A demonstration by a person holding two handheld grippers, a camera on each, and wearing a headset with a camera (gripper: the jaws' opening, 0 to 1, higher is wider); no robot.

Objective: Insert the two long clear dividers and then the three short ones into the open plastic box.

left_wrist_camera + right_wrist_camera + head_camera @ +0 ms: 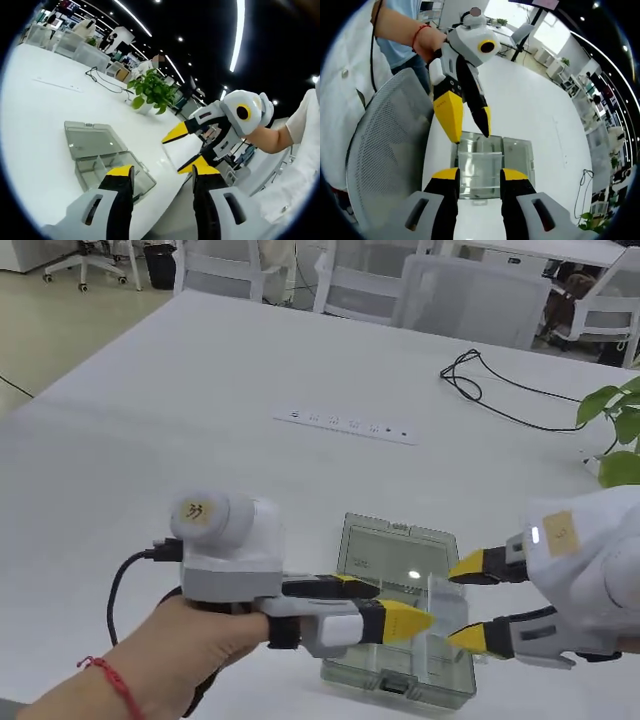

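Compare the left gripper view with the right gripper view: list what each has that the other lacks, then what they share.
Left gripper view: the right gripper seen whole from the front, white body included, with the hand holding it. Right gripper view: a grey mesh chair back, a red wristband and a blue shirt, plus the left gripper seen whole. Shared: the open clear box on the white table, the green plant and a black cable.

Probably an open-plan office: a broad white desk (200,390) with a power strip (345,426) and black cable (480,380), wheeled swivel chairs (85,265) far left, a potted plant (620,430) right, strip lights (239,30) overhead.
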